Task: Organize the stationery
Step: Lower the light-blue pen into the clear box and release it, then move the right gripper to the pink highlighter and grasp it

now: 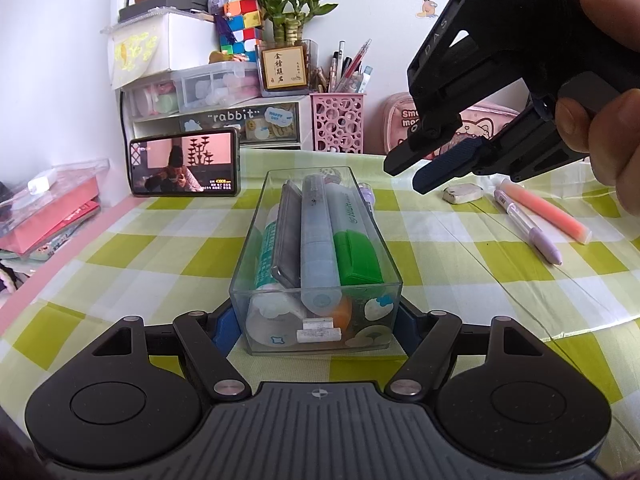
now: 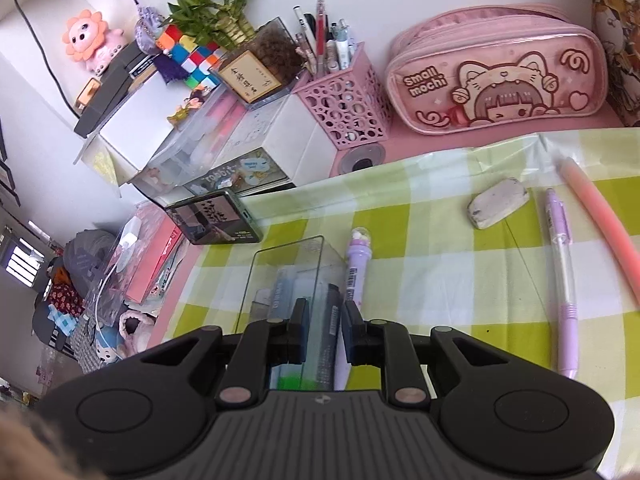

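Observation:
A clear plastic box (image 1: pixel 376 256) holds several markers, a green highlighter (image 1: pixel 356 256) and small erasers. My left gripper (image 1: pixel 316 330) is shut on the box's near end, one finger on each side wall. My right gripper (image 1: pixel 416 176) hovers above and right of the box in the left wrist view; in its own view (image 2: pixel 324 332) its fingers are a little apart and empty over the box (image 2: pixel 280 272). On the checked cloth lie a purple pen (image 2: pixel 564 280), a pink highlighter (image 2: pixel 608 232), a white eraser (image 2: pixel 498 208) and a purple pen (image 2: pixel 358 264) beside the box.
A pink pen holder (image 2: pixel 344 104), a pink pencil case (image 2: pixel 500 76), storage drawers (image 1: pixel 224 120) and a propped phone (image 1: pixel 184 162) stand along the back. Books (image 1: pixel 48 216) lie at the left off the cloth.

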The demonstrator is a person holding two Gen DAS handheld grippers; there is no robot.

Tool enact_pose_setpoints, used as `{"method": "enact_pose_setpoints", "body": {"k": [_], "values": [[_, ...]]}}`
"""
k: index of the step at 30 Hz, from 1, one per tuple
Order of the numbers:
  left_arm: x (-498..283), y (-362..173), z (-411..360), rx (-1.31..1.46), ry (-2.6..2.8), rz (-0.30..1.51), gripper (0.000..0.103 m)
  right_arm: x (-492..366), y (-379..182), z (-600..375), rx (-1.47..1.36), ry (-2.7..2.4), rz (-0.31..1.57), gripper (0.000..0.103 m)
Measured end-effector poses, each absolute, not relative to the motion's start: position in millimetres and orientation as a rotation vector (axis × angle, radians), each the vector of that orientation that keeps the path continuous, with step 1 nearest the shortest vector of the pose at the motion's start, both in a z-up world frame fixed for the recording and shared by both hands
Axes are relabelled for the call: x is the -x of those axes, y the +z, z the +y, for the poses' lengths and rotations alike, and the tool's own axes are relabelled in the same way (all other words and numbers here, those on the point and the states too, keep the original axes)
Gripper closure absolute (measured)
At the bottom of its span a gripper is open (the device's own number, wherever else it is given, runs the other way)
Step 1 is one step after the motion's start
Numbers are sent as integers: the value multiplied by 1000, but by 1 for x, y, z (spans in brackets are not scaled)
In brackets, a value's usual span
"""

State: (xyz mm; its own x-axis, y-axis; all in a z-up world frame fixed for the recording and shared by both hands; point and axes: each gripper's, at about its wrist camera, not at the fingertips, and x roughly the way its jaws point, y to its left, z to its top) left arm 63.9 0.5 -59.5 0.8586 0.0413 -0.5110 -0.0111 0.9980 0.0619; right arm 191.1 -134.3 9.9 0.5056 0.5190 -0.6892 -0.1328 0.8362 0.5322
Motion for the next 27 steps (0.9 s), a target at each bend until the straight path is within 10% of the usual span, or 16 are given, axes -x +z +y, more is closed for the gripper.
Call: {"method": "enact_pose_setpoints", "body": {"k": [27], "values": [[-64, -59, -2, -72, 28, 535, 30, -233, -23, -199, -75, 107, 1006, 85]]}}
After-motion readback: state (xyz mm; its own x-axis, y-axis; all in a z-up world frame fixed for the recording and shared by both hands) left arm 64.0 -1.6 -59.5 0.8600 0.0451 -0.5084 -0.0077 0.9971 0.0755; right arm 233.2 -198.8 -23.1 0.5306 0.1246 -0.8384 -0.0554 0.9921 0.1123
